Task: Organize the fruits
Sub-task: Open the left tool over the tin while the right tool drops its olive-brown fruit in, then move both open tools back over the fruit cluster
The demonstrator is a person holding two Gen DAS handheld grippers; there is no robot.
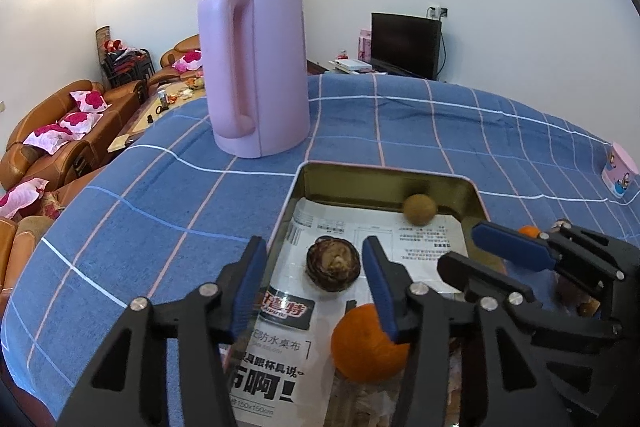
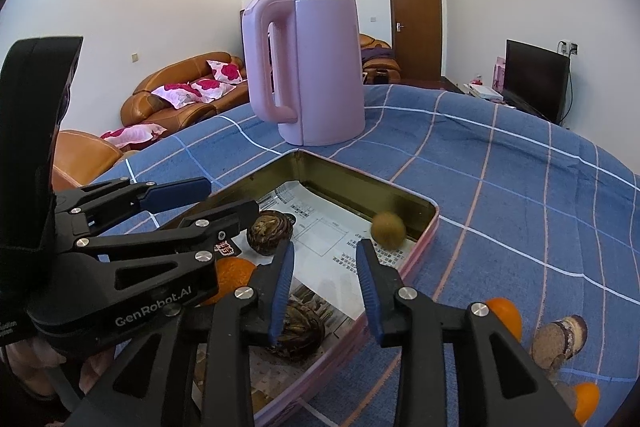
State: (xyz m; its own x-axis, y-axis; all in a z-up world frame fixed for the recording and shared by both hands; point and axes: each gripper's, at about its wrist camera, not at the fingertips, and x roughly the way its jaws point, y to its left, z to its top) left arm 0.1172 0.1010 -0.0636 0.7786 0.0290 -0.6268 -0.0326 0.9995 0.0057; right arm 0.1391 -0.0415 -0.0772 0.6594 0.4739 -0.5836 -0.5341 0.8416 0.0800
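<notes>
A pink-rimmed tin tray [image 1: 384, 173] [image 2: 424, 227] lined with printed paper lies on the blue checked cloth. In it are a dark brown scaly fruit [image 1: 333, 264] [image 2: 269, 230], an orange [image 1: 366, 343] [image 2: 232, 277], a small tan round fruit [image 1: 419, 209] [image 2: 387, 224] that looks blurred, and a second dark fruit [image 2: 298, 331]. My left gripper [image 1: 314, 243] [image 2: 232, 195] is open, the dark fruit lying between its fingers untouched. My right gripper [image 2: 325, 247] [image 1: 460, 245] is open over the tray with nothing between its pads.
A tall pink kettle [image 1: 260, 67] [image 2: 316, 67] stands just behind the tray. On the cloth right of the tray lie two oranges [image 2: 505, 315] [image 2: 586, 397] and a brown cut fruit [image 2: 560, 341]. A small pink box [image 1: 620, 175] sits at the far right.
</notes>
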